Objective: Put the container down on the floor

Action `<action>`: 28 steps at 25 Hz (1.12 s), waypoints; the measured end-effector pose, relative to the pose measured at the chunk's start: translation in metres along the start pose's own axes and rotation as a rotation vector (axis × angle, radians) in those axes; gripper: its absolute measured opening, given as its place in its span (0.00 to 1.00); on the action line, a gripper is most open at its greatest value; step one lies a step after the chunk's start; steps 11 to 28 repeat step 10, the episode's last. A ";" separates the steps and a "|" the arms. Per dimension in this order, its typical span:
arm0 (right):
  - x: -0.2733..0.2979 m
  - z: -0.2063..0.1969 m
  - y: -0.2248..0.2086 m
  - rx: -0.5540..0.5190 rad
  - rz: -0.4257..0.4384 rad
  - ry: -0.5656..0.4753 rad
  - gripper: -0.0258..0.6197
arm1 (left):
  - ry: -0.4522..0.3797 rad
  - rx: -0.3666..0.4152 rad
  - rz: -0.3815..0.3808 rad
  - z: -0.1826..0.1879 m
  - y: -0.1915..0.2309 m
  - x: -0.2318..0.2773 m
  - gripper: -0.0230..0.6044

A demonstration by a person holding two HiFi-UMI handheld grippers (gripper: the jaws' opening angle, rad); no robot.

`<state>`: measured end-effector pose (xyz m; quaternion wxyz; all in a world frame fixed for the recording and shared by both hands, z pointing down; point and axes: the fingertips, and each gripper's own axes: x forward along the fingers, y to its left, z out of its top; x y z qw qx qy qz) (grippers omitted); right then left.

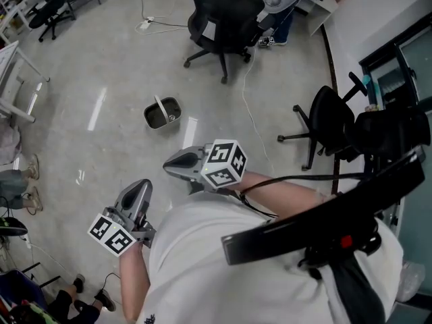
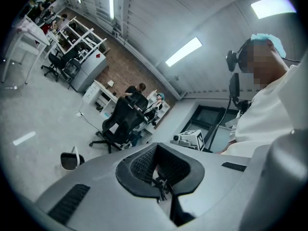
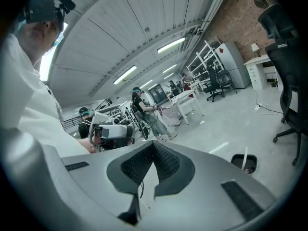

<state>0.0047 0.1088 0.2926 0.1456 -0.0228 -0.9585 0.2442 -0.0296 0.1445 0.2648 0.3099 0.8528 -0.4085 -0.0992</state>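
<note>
The container [image 1: 162,113], a small dark pail with a white handle, stands upright on the grey floor, well ahead of both grippers. It also shows as a pail [image 2: 71,160] at the lower left of the left gripper view and as a pail [image 3: 244,162] at the lower right of the right gripper view. My left gripper [image 1: 140,185] is held close to my body, its jaws shut with nothing between them. My right gripper [image 1: 170,162] is raised beside it, also shut and empty. Neither gripper touches the pail.
A black office chair [image 1: 223,19] stands beyond the pail. Another black chair [image 1: 331,123] is at the right by a dark cabinet. A white cable [image 1: 253,123] runs across the floor. A white table frame [image 1: 20,79] stands at the left, with people's feet [image 1: 30,181] below it.
</note>
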 end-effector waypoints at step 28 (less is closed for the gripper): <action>-0.002 0.000 0.006 -0.013 0.005 0.003 0.06 | 0.002 -0.004 0.012 -0.003 -0.002 -0.004 0.05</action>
